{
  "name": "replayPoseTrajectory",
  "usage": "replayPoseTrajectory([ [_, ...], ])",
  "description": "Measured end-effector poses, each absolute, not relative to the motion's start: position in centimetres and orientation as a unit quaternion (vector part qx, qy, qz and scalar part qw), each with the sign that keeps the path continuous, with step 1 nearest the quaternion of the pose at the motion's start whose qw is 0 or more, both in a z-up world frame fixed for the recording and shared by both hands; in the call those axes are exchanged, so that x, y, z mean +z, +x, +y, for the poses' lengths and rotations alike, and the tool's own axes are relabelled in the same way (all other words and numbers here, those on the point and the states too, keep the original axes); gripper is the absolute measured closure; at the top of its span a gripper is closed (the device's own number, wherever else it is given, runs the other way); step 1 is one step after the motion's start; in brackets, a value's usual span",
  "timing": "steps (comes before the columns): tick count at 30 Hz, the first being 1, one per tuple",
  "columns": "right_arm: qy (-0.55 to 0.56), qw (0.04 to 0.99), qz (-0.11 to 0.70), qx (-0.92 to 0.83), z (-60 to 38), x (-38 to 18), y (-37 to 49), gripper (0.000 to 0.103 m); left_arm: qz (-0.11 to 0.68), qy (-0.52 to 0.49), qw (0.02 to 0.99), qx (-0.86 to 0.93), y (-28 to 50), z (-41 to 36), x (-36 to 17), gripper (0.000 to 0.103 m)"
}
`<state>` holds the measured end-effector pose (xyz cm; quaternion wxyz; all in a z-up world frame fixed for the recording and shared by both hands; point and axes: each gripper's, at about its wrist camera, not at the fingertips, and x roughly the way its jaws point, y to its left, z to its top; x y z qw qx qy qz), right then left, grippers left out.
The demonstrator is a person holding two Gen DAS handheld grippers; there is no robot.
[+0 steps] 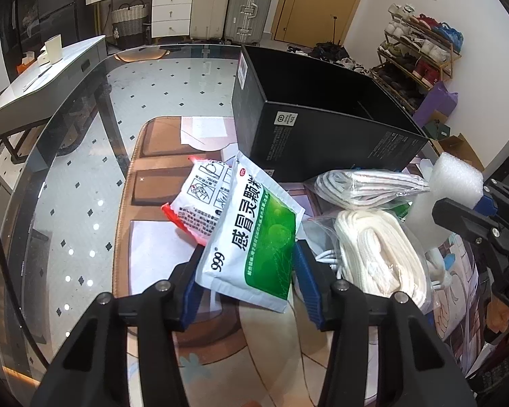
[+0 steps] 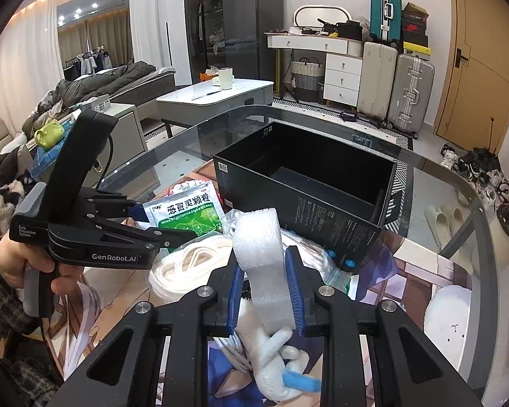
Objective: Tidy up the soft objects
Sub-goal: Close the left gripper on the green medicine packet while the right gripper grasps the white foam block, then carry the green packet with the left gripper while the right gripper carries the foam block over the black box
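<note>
- My left gripper point(image 1: 244, 271) sits at the bottom centre of its own view, with the green-and-white medicine sachet point(image 1: 254, 237) standing between its blue pads. Both pads lie against the packet's lower edges, so I read it as clamped on the sachet.
- A second, red-edged sachet point(image 1: 195, 200) lies partly under the first, toward the centre left.
- My right gripper point(image 2: 264, 288), low in its own view, is closed on the white foam block point(image 2: 263, 254), which stands upright between the pads.
- The black box point(image 2: 308, 183) stands open on the glass table point(image 2: 441, 176), just behind the pile, centre of both views.
- Bagged white cords point(image 1: 380, 247) lie right of the green sachet; a small white plush toy point(image 2: 275, 356) rests below the foam.
</note>
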<state>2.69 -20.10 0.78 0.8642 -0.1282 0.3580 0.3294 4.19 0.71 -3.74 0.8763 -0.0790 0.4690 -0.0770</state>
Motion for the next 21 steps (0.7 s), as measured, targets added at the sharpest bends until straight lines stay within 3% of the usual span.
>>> replayPoseTrajectory([
  [11, -0.116, 0.871, 0.356, 0.319, -21.0, 1.7, 2.3, 0.08, 0.464, -0.066, 0.881, -0.069, 4.2, 0.5, -3.9, 0.055],
  [16, -0.117, 0.871, 0.355, 0.319, -21.1, 1.7, 1.8, 0.08, 0.472, -0.078, 0.875, -0.078, 4.0, 0.5, -3.9, 0.09],
  [21, -0.113, 0.871, 0.356, 0.319, -21.3, 2.0, 1.9, 0.08, 0.479, -0.092, 0.868, -0.09, 3.7, 0.8, -3.9, 0.095],
])
